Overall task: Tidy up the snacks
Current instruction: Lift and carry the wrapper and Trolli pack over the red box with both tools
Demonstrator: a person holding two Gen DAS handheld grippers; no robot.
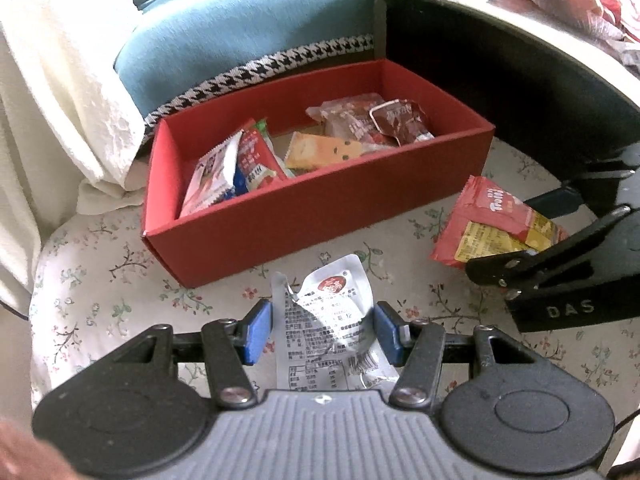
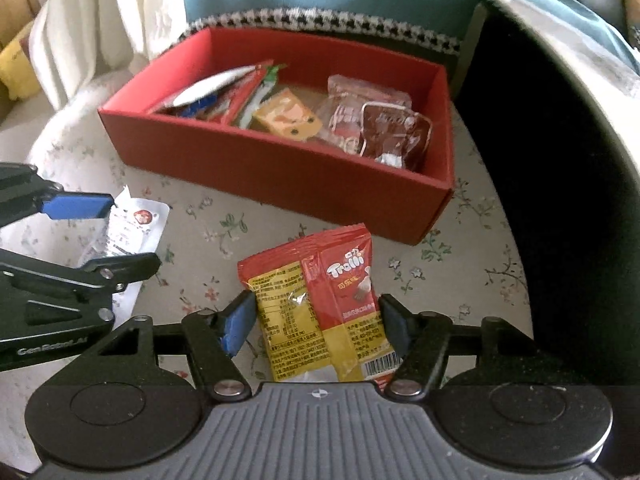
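Floral tablecloth (image 1: 100,304), teal sofa (image 1: 240,28)

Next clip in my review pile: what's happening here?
A person is sorting snacks into a red box on a floral cloth. The left hand-held gripper is shut on a white snack pouch; the right hand-held gripper grips a red-and-yellow Trolli packet. Both packets are in front of the box, not yet in it. Several snacks already lie inside.

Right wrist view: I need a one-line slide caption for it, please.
Right gripper clamps a red-and-yellow Trolli packet above the floral cloth, facing the red snack box.
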